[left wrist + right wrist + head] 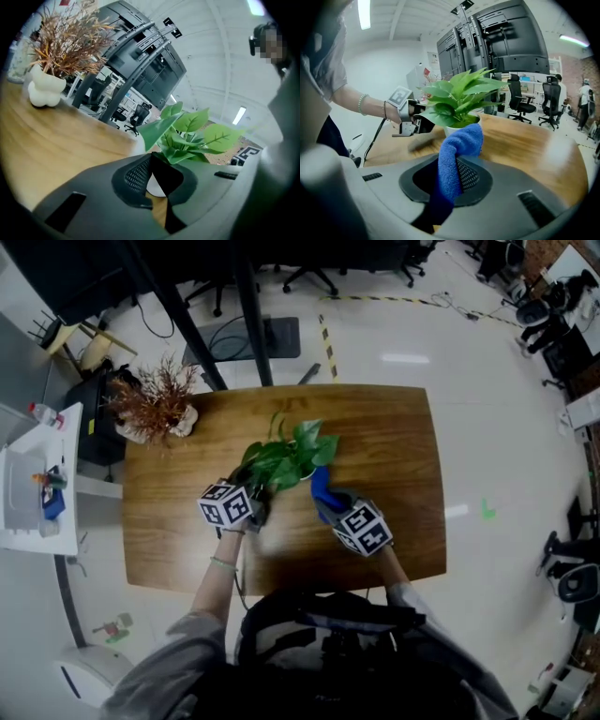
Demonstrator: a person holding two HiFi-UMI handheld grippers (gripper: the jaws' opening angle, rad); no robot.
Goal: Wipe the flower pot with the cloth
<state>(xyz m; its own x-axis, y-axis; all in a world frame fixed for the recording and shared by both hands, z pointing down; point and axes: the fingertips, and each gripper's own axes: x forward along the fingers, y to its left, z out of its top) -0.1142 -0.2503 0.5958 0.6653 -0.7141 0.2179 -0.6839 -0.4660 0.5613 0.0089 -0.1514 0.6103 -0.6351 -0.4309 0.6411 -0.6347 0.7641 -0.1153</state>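
A green leafy plant point(286, 457) grows in a small white flower pot point(453, 129) at the middle of the wooden table point(394, 446). My left gripper point(257, 487) is at the pot's left side, and its jaws stand close together around the pot's white wall point(157, 186). Leaves hide the contact in the head view. From the right gripper view I see the left gripper point(410, 119) beside the pot. My right gripper point(328, 507) is shut on a blue cloth point(457, 154), whose top end rests against the pot's near side. The cloth point(322, 489) lies just right of the plant.
A dried reddish plant in a lumpy white vase point(155, 407) stands at the table's far left corner. A white side table point(37, 486) with small items sits off to the left. Black frame legs point(248, 315) rise behind the table. Office chairs point(520, 101) stand beyond.
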